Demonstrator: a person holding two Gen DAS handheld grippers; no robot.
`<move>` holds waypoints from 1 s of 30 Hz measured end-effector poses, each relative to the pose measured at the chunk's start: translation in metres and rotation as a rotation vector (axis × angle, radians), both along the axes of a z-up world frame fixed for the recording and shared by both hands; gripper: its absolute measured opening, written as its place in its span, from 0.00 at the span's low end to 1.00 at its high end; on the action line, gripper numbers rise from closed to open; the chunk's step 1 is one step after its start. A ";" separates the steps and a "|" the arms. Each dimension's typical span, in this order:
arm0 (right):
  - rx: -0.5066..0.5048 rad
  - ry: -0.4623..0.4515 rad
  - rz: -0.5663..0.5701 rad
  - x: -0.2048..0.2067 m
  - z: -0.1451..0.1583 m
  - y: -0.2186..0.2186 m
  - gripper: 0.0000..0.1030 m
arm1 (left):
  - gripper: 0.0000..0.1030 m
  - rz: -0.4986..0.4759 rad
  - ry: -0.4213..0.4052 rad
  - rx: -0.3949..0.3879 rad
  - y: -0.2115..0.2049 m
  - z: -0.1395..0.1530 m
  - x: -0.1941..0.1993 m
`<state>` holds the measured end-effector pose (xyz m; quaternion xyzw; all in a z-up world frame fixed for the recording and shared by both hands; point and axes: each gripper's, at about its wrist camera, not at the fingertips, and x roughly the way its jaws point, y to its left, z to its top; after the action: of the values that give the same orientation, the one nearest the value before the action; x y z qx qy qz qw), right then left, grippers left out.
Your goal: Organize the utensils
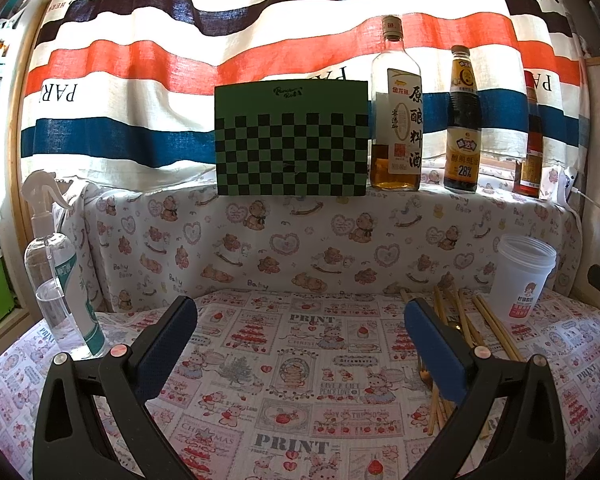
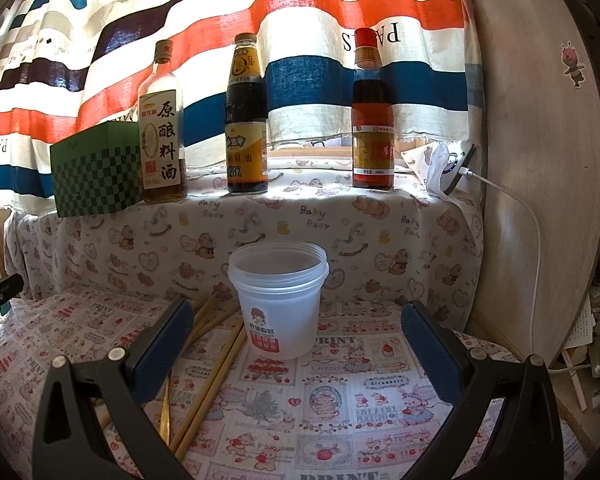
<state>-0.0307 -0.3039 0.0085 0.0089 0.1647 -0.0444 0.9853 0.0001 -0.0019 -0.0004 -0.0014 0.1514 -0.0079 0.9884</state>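
Left gripper [image 1: 300, 320]: jaws spread wide, nothing between them, hovering over the printed tablecloth [image 1: 300, 400].
Right gripper [image 2: 296, 320]: jaws apart, empty, lined up with the cup just ahead.
Chopsticks [image 2: 216, 364]: loose heap lying flat by the right gripper's left finger; under the left gripper's right finger.
Plastic cup [image 2: 278, 300]: upright, mouth open, apparently empty; likely the holder.
Progress: seemingly nothing sorted yet.
Ledge beyond: cooking wine bottle [image 2: 162, 128], out of the way.
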 end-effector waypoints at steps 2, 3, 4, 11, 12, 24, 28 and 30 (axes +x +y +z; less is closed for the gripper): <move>0.004 0.000 0.003 0.000 0.000 0.000 1.00 | 1.00 -0.001 0.002 0.001 0.000 0.000 0.000; 0.008 0.005 0.006 0.000 0.000 -0.001 1.00 | 1.00 -0.002 0.005 0.002 -0.001 0.000 0.001; 0.015 0.008 0.010 0.001 0.000 -0.001 1.00 | 1.00 -0.003 0.008 0.003 -0.001 -0.001 0.001; 0.031 0.018 0.009 0.002 -0.001 -0.004 1.00 | 1.00 -0.001 0.016 0.004 -0.002 -0.001 0.003; 0.027 0.016 0.010 0.002 -0.001 -0.004 1.00 | 1.00 -0.001 0.016 0.005 -0.002 -0.001 0.003; 0.030 0.017 0.017 0.002 -0.001 -0.003 1.00 | 1.00 0.000 0.014 0.000 0.001 0.000 0.003; 0.033 0.016 0.014 0.002 -0.001 -0.004 1.00 | 1.00 0.001 0.014 0.000 0.001 0.000 0.003; 0.028 0.015 0.015 0.001 -0.001 -0.003 1.00 | 1.00 0.000 0.013 0.000 0.001 0.000 0.003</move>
<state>-0.0295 -0.3073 0.0079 0.0213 0.1728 -0.0348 0.9841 0.0030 -0.0010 -0.0004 -0.0014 0.1577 -0.0077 0.9875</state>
